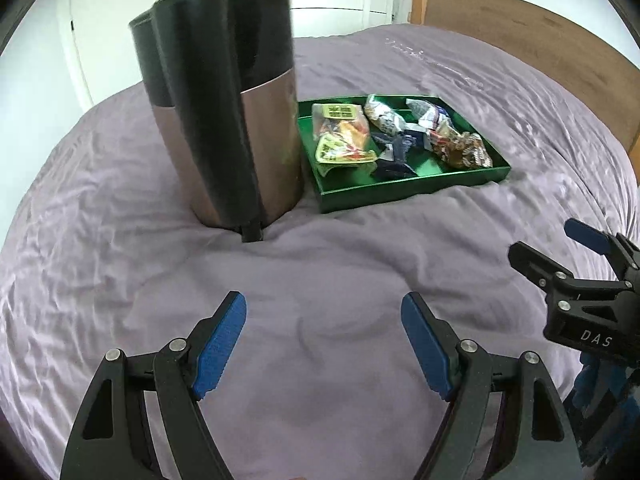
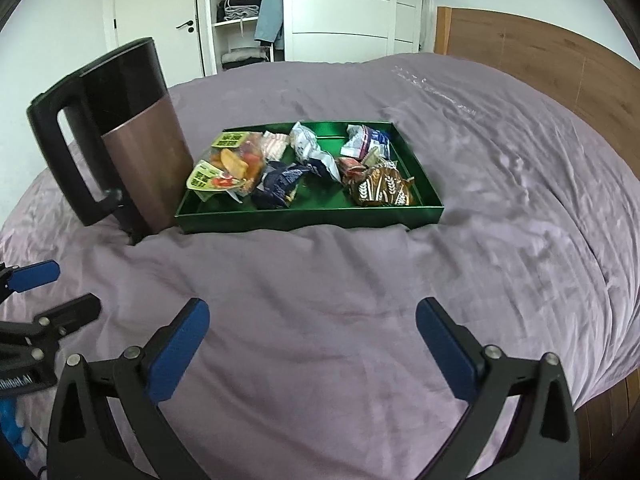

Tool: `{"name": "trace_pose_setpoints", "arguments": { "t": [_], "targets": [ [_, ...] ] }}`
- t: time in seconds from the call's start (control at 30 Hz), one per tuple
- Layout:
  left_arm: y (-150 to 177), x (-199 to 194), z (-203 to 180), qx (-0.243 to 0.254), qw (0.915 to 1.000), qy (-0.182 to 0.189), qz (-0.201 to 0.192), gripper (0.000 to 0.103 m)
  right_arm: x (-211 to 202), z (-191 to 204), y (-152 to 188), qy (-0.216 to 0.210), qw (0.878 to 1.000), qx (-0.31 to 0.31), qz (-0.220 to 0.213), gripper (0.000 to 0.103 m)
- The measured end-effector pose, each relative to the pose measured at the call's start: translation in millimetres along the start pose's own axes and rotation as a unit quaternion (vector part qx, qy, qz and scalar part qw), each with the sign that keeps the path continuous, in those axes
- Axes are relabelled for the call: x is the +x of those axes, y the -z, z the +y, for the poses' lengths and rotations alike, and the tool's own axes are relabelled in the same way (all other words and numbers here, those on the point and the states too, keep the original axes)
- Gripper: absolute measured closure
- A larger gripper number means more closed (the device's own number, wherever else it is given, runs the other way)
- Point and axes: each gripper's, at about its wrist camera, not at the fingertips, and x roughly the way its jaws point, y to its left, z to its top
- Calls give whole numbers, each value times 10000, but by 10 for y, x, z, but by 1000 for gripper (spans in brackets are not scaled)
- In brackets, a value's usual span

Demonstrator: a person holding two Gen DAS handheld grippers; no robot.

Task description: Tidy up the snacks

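A green tray (image 1: 400, 194) (image 2: 312, 218) lies on the purple bedcover and holds several wrapped snacks. Among them are a yellow-orange packet (image 2: 230, 164) (image 1: 340, 136), a dark blue packet (image 2: 280, 184) (image 1: 394, 156), a white packet (image 2: 314, 152) and a brown biscuit pack (image 2: 380, 186) (image 1: 460, 148). My left gripper (image 1: 324, 336) stands open over bare bedcover, well short of the tray. My right gripper (image 2: 312, 336) is open too, nothing between its fingers, with the tray straight ahead. Each gripper shows at the edge of the other's view.
A tall copper and black kettle (image 1: 224, 120) (image 2: 120, 152) stands on the bed just left of the tray. A wooden headboard (image 2: 540, 60) runs along the right. White wardrobes (image 2: 320, 8) and a door stand beyond the bed.
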Motion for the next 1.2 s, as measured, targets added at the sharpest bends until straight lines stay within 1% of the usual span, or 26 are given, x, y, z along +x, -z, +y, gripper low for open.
{"name": "trace_pose_setpoints", "arguments": {
  "t": [0.07, 0.17, 0.3, 0.47, 0.5, 0.63, 0.8, 1.2],
  "targets": [
    [-20, 40, 49, -34, 10000, 25, 56, 28, 47, -2, -7, 25, 10000, -29, 16, 0],
    [-35, 99, 75, 24, 9997, -227, 112, 25, 132, 12, -15, 30, 9999, -126, 67, 0],
    [-19, 170, 188, 53, 9990, -366, 242, 24, 211, -21, -26, 25, 9997, -228, 112, 0],
    [22, 263, 369, 9, 9964, -743, 402, 24, 281, -179, -15, 121, 9996, -181, 178, 0],
    [33, 269, 404, -12, 9961, -770, 422, 25, 287, -208, -14, 146, 9996, -178, 178, 0],
    [59, 282, 545, -110, 9954, -810, 502, 25, 317, -321, -3, 235, 9994, -94, 234, 0],
    [70, 273, 660, -169, 9950, -831, 530, 25, 325, -366, -2, 287, 9993, -97, 240, 0],
    [65, 288, 688, -222, 9956, -720, 552, 25, 357, -296, -12, 288, 9988, -245, 305, 0]
  ]
}}
